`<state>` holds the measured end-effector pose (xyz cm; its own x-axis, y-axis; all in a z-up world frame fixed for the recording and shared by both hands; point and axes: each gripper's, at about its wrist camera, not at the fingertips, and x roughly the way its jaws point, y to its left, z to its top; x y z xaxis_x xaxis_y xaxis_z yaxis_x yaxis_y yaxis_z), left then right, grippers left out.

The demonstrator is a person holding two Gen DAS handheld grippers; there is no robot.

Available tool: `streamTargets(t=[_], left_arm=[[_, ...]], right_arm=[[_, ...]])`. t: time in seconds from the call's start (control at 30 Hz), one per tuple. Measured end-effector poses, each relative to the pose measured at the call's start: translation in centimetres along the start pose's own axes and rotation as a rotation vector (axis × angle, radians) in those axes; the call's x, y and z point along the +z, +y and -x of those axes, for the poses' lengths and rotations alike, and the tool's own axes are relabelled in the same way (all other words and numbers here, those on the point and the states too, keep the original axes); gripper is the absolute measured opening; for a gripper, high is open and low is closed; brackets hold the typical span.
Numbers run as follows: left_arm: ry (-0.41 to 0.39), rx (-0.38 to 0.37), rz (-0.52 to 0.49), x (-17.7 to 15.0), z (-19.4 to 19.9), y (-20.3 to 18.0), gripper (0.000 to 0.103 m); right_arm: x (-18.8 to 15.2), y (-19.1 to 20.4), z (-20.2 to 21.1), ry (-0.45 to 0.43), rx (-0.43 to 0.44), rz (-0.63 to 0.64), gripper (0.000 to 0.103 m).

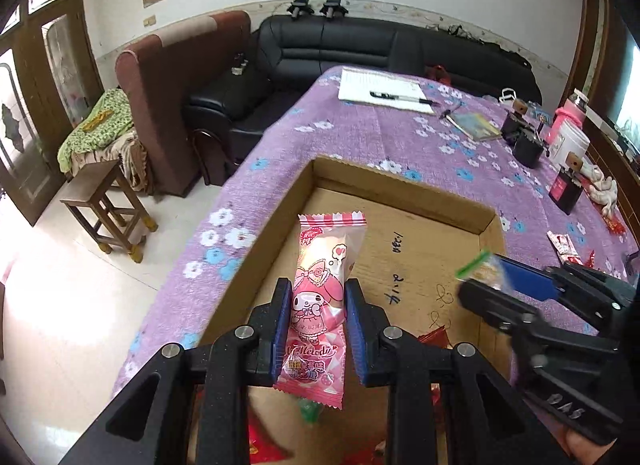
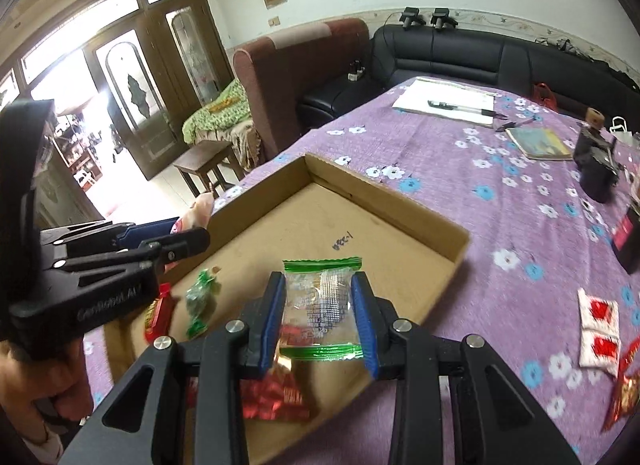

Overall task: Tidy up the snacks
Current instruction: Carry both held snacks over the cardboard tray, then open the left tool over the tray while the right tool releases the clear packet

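My left gripper is shut on a pink My Melody snack packet and holds it above the near left part of a shallow cardboard box. My right gripper is shut on a clear snack packet with green ends above the same box. Each gripper shows in the other's view: the right at the right, the left at the left. In the box lie a green candy, a red bar and a red foil packet.
The box sits on a table with a purple flowered cloth. White-and-red packets and other snacks lie on the cloth at the right. Paper with a pen, a booklet, dark bottles and a pink-lidded jar stand further back.
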<state>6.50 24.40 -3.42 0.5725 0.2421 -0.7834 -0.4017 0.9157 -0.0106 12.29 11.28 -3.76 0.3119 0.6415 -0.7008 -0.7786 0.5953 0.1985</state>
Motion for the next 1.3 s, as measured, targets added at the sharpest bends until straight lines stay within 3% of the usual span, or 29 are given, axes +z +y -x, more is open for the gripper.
streamTargets(t=[0.6,0.77,0.87,1.07,1.13,1.2,1.3], left_arm=[[0.141,0.018,-0.005,0.0,-4.3,-0.4,0.03],[0.135,0.025,0.009,-0.1,-4.0,-0.1,0.052],[0.103,0.033,0.016,0.1,-3.0,0.0,0.057],[0.04,0.051,0.013,0.5,-0.6,-0.2,0.061],[0.016,0.061,0.001,0.6,0.2,-0.7,0.066],[-0.004,0.065,-0.014,0.8,0.9,-1.3,0.067],[-0.015,0.057,-0.026,0.8,1.4,-2.2,0.071]], right_arm=[[-0.6,-0.2,-4.4,0.083,-0.045,0.033,0.033],[-0.8,-0.7,-4.2,0.08,-0.055,0.019,0.035],[-0.8,-0.9,-3.8,0.07,-0.055,0.015,0.053],[-0.7,-1.1,-1.0,0.016,-0.059,0.011,0.054],[-0.8,-1.3,0.5,-0.01,-0.067,0.01,0.059],[-1.2,-1.8,2.2,-0.041,-0.079,0.002,0.071],[-2.0,-2.9,4.4,-0.07,-0.099,-0.012,0.073]])
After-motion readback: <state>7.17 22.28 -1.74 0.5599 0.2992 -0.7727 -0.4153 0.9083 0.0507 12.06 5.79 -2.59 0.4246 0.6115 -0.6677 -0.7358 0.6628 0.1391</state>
